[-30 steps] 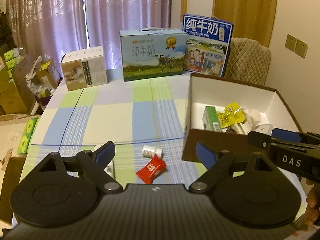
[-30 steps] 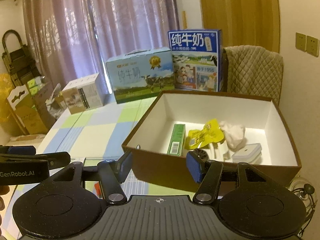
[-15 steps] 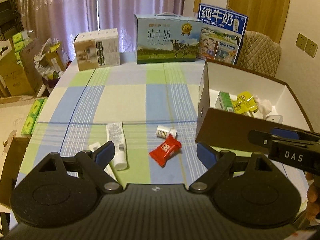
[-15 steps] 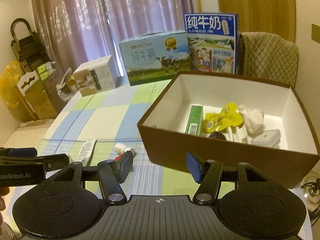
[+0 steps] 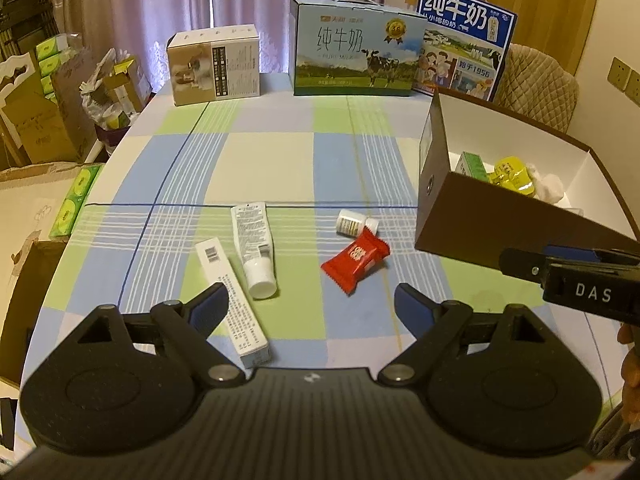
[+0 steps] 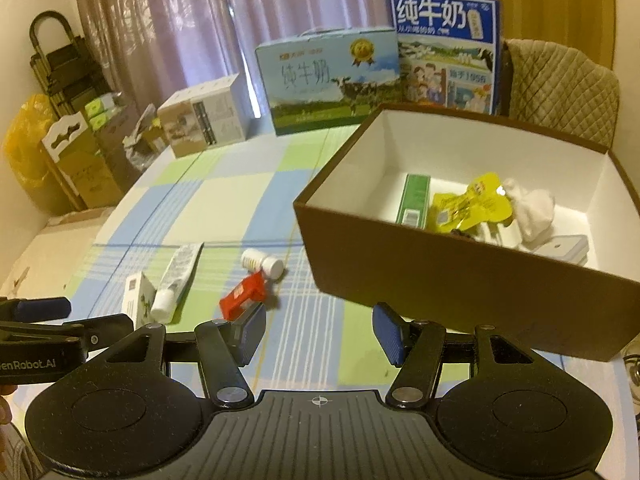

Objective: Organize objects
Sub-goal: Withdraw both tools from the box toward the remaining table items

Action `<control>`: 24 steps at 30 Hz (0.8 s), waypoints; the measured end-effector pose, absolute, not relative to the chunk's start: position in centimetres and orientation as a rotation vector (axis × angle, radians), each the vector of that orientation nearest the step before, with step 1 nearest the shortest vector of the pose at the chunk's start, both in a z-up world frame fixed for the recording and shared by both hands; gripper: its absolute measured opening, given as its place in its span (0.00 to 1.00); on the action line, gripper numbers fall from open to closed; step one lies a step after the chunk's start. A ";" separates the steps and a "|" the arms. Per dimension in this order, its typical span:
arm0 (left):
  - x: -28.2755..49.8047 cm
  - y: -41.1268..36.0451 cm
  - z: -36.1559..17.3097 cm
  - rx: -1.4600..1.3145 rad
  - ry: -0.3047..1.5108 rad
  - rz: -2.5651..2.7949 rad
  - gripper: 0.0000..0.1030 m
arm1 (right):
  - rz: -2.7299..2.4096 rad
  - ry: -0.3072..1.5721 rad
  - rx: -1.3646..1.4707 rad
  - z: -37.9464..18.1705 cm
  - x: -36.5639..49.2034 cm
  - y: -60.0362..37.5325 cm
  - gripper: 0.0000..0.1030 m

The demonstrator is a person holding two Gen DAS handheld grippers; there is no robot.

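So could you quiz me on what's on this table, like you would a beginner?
1. True or false: the red packet lies inside the brown box.
2. Which thing lies closest to the small white bottle? A) white tube B) red packet C) long white carton
3. Fill in: the left gripper and the right gripper are both ____ and hold nothing.

Key: 1 false, it lies on the checked tablecloth. 2 B. 3 open.
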State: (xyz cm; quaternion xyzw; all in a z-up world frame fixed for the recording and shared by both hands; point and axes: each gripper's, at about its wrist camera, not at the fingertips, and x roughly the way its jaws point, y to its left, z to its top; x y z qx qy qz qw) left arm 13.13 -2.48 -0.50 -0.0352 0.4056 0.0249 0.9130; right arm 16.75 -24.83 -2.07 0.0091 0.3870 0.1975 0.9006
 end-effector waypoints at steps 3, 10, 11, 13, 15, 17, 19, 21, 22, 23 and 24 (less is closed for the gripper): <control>12.9 -2.2 -1.1 -0.065 0.850 0.064 0.88 | 0.413 0.813 0.007 -2.5 16.8 -24.6 0.55; 12.5 -0.9 -2.3 -0.076 0.880 0.096 0.88 | 0.430 0.837 0.002 -3.4 17.0 -24.1 0.55; 12.5 -0.8 -2.5 -0.079 0.884 0.102 0.88 | 0.433 0.840 -0.003 -3.6 17.0 -23.9 0.55; 12.6 -0.6 -2.8 -0.084 0.894 0.113 0.88 | 0.443 0.858 -0.005 -4.2 17.2 -23.6 0.55; 12.7 -0.3 -3.2 -0.088 0.903 0.123 0.88 | 0.455 0.879 0.011 -4.8 17.4 -23.3 0.55; 12.8 -0.1 -3.6 -0.088 0.916 0.135 0.88 | 0.467 0.898 0.035 -5.2 17.6 -23.2 0.55; 12.9 0.1 -4.1 -0.089 0.929 0.147 0.88 | 0.474 0.912 0.056 -5.6 17.8 -22.9 0.55; 13.1 0.4 -4.7 -0.094 0.946 0.161 0.88 | 0.478 0.919 0.069 -5.9 17.9 -22.8 0.55; 13.1 0.6 -5.0 -0.096 0.954 0.167 0.88 | 0.479 0.924 0.072 -6.0 18.0 -22.7 0.55; 13.2 0.7 -5.3 -0.098 0.962 0.173 0.88 | 0.477 0.931 0.074 -6.2 18.2 -22.5 0.55; 13.3 0.9 -5.6 -0.099 0.968 0.177 0.88 | 0.476 0.937 0.076 -6.4 18.3 -22.4 0.55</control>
